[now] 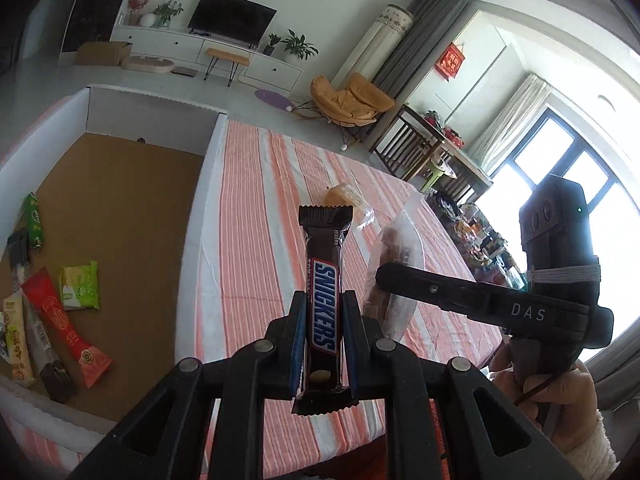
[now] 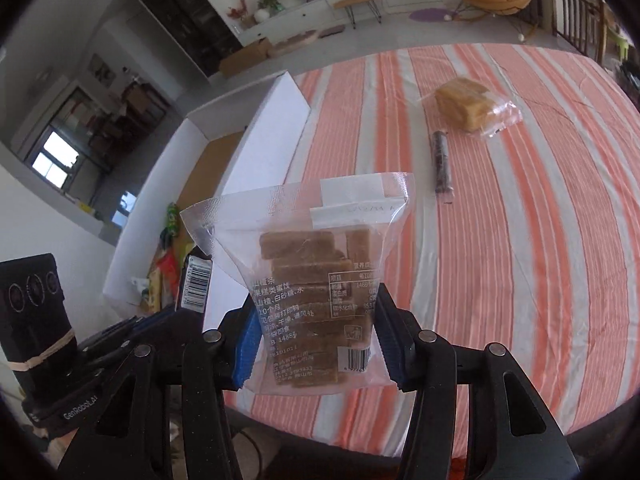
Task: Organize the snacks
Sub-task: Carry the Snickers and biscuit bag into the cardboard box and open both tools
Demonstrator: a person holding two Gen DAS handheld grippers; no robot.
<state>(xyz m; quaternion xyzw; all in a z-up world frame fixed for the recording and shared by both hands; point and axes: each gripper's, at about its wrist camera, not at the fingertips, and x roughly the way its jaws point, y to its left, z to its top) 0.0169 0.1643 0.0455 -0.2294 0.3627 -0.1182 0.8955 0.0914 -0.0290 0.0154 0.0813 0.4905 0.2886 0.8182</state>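
My left gripper [image 1: 323, 312] is shut on a brown Snickers bar [image 1: 323, 300], held upright above the striped table, just right of the box. My right gripper [image 2: 316, 332] is shut on a clear bag of brown hawthorn strips [image 2: 310, 280], also held above the table; that bag [image 1: 394, 276] and the right gripper [image 1: 460, 292] show in the left wrist view, close to the right of the Snickers bar. The white box with a brown floor [image 1: 132, 216] holds several snack packets [image 1: 66, 320] at its near left. The Snickers bar's barcode end [image 2: 197, 284] shows in the right wrist view.
On the orange-striped tablecloth [image 2: 520, 240] lie a wrapped yellow cake [image 2: 464, 104] and a thin dark stick snack [image 2: 441, 160]. The box's white wall [image 2: 264, 148] stands at the table's left. Chairs and a cluttered table stand beyond the far edge.
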